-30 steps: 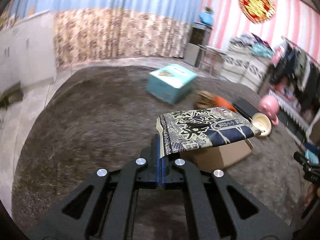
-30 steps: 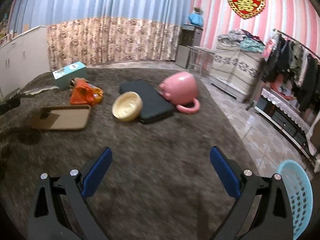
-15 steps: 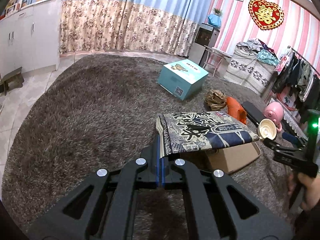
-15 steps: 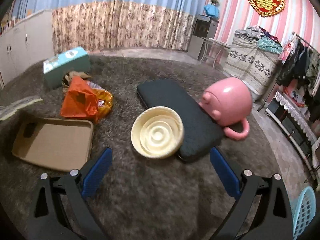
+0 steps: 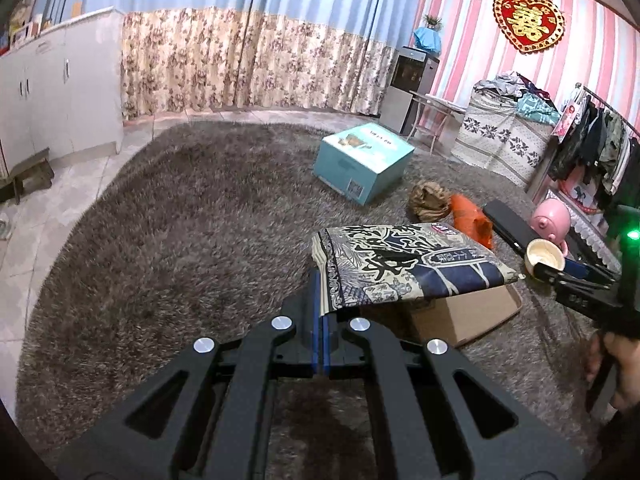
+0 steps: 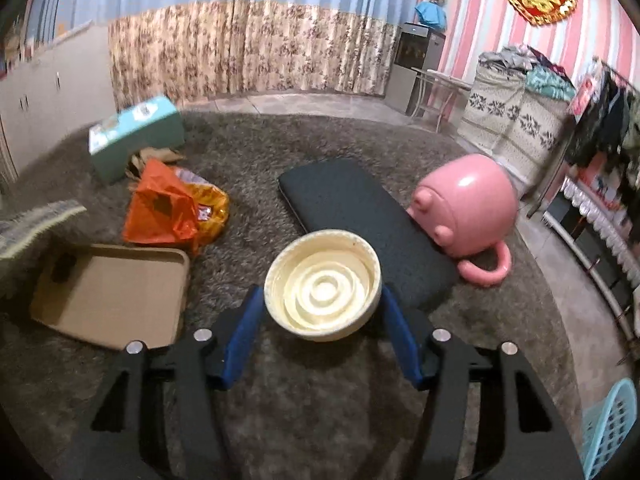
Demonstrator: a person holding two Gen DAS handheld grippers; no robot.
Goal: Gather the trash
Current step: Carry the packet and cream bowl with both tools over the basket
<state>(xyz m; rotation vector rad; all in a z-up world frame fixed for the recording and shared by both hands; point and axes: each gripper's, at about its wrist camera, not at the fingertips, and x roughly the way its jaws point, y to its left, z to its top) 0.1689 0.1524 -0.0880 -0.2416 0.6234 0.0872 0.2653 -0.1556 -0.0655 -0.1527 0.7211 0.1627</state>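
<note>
The left tongs (image 5: 322, 308) are clenched on a printed bag (image 5: 404, 264), held above the rug (image 5: 192, 240) over a cardboard tray (image 5: 468, 312). The right tongs (image 6: 322, 312) straddle a cream bowl (image 6: 322, 285), pads at its sides; whether they grip it I cannot tell. Beyond the bowl lie a black cushion (image 6: 352, 208), orange bag (image 6: 164, 208) and pink mug (image 6: 468, 208).

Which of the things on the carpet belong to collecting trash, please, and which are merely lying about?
Job:
- printed bag, clamped in left gripper
- cream bowl, between right gripper fingers
- orange plastic bag
- cardboard tray
- blue basket, perhaps the bin

Lying about:
- pink pig mug
- black cushion
- teal box
</note>
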